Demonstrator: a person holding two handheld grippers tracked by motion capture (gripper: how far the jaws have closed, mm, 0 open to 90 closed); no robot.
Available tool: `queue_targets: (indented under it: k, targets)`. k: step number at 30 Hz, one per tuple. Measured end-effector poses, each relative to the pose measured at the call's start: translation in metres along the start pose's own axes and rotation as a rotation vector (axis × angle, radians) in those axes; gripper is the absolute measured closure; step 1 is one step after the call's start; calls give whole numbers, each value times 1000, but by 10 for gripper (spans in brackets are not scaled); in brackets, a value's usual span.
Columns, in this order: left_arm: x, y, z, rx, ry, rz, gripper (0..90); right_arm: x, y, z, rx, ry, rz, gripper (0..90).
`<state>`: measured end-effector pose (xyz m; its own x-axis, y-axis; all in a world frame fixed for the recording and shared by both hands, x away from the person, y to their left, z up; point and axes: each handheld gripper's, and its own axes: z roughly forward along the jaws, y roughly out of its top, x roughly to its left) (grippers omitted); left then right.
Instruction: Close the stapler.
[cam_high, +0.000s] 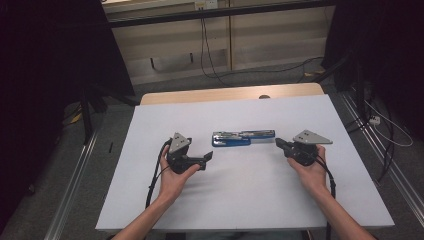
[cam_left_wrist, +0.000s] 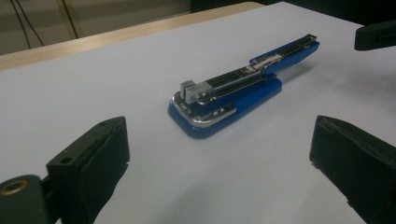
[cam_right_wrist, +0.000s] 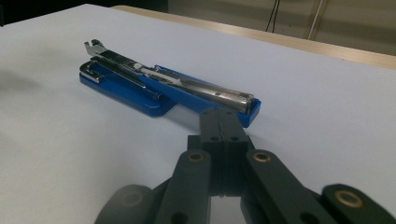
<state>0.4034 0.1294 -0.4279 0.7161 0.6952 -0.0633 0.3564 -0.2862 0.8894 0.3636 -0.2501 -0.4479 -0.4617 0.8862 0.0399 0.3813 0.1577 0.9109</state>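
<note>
Between both grippers – blue stapler (cam_high: 243, 137)

Your table (cam_high: 150, 200) has a white top with a wooden strip along its far edge; a blue stapler (cam_high: 243, 137) lies opened flat at centre.

White sheet (cam_high: 240, 190) is covering the wooden table (cam_high: 225, 94), black cables (cam_high: 210, 60) are trailing across the grey floor (cam_high: 60, 190) beyond, metal rails (cam_high: 372, 145) flanking both sides

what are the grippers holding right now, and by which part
Nothing is held. The left gripper is open, short of the blue stapler; the right gripper is shut with nothing between its jaws, beside the stapler's end.
</note>
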Motion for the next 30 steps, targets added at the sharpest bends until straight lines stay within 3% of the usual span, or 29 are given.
queue_targets:
  k: [6, 11, 13, 16, 23, 27, 30]
  targets:
    - [5, 6, 9, -6, 22, 9, 87, 0, 1, 1, 3, -3, -24, 900]
    - [11, 12, 18, -25, 38, -21, 135, -1, 0, 2, 19, -14, -12, 900]
    - [12, 16, 22, -5, 36, -16, 143, -2, 0, 2, 18, -14, -12, 900]
    - [10, 21, 28, -29, 44, -7, 186, -3, 0, 2, 19, -12, -10, 900]
    - [4, 32, 42, -23, 41, 5, 292, -3, 0, 4, 20, -5, -10, 900]
    - [5, 34, 48, -15, 4, -31, 354, -2, 1, 4, 20, 4, -6, 900]
    - [5, 31, 51, 13, -8, -14, 421, 0, 1, 5, 38, 1, -8, 900]
